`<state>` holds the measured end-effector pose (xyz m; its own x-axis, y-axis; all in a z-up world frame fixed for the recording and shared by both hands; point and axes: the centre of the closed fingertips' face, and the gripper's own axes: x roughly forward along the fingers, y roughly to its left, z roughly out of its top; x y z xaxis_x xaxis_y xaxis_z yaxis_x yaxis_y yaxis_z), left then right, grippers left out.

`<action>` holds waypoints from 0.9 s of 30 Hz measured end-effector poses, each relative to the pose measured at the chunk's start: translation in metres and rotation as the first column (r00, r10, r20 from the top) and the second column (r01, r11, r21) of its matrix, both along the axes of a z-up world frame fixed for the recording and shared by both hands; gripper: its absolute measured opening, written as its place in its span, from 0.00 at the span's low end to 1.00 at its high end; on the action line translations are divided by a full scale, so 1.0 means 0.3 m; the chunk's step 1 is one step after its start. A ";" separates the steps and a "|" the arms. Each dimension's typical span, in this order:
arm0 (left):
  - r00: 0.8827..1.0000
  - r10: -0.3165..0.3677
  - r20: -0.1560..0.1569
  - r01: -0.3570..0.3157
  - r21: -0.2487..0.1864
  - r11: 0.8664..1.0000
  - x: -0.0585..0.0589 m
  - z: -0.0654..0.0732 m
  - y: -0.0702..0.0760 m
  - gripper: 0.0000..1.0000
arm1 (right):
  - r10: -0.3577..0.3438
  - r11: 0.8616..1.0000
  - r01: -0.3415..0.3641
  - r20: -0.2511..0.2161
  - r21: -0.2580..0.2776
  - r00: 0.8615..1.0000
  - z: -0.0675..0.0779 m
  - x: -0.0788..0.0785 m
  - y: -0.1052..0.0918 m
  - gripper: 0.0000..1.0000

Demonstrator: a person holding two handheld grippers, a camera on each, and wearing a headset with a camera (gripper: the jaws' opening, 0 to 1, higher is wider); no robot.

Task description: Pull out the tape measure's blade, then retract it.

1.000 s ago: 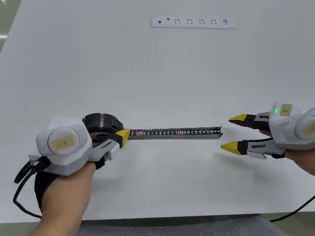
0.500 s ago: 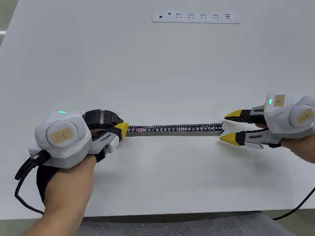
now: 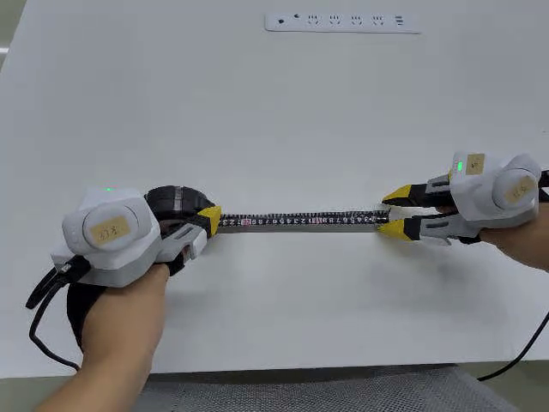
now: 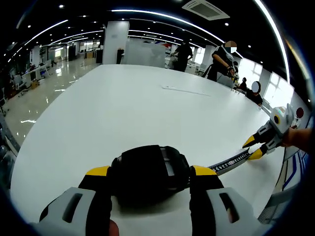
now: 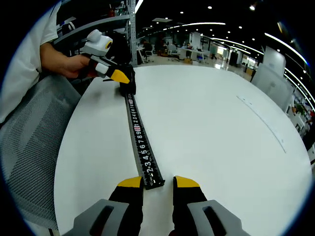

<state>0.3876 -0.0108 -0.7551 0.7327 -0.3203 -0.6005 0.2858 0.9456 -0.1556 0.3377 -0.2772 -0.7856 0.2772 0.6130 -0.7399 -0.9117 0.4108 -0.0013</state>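
Observation:
My left gripper (image 3: 196, 216) (image 4: 150, 172) is shut on the black tape measure case (image 3: 176, 204) (image 4: 147, 169), holding it on the white table at the left. The dark blade (image 3: 300, 221) (image 5: 141, 142) lies pulled out flat to the right. My right gripper (image 3: 393, 211) (image 5: 158, 183) is open, its yellow-tipped jaws straddling the blade's hooked end. The hook sits between them, close to the left jaw in the right gripper view, and I cannot tell whether it touches. The right gripper view also has the left gripper (image 5: 115, 73) and case (image 5: 129, 88) at the blade's far end.
A white power strip (image 3: 343, 21) (image 4: 182, 90) lies at the table's far edge. The white table (image 3: 283, 112) is bare around the tape. A grey mesh chair (image 5: 24, 162) stands at the near edge. Cables hang from both grippers. Several people stand beyond the table (image 4: 221, 61).
My right gripper has moved left to the blade's end and its jaws have narrowed around the hook. The left gripper and case have stayed put.

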 end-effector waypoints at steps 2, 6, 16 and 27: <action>1.000 -0.001 0.000 0.001 0.000 1.000 0.000 0.000 0.000 0.60 | 0.006 1.000 -0.006 -0.003 0.000 1.000 -0.002 -0.002 0.001 0.19; 1.000 -0.003 0.001 0.003 0.000 1.000 0.001 0.000 0.000 0.59 | 0.026 1.000 -0.026 -0.005 -0.005 1.000 -0.005 -0.007 0.002 0.17; 1.000 -0.002 -0.012 0.002 -0.002 1.000 0.002 -0.002 0.000 0.59 | 0.056 0.998 -0.055 0.005 -0.024 0.998 -0.009 -0.013 0.006 0.12; 1.000 0.015 -0.006 -0.015 -0.008 1.000 0.003 0.000 0.000 0.59 | 0.057 0.998 -0.056 0.007 -0.025 0.998 -0.008 -0.011 0.005 0.11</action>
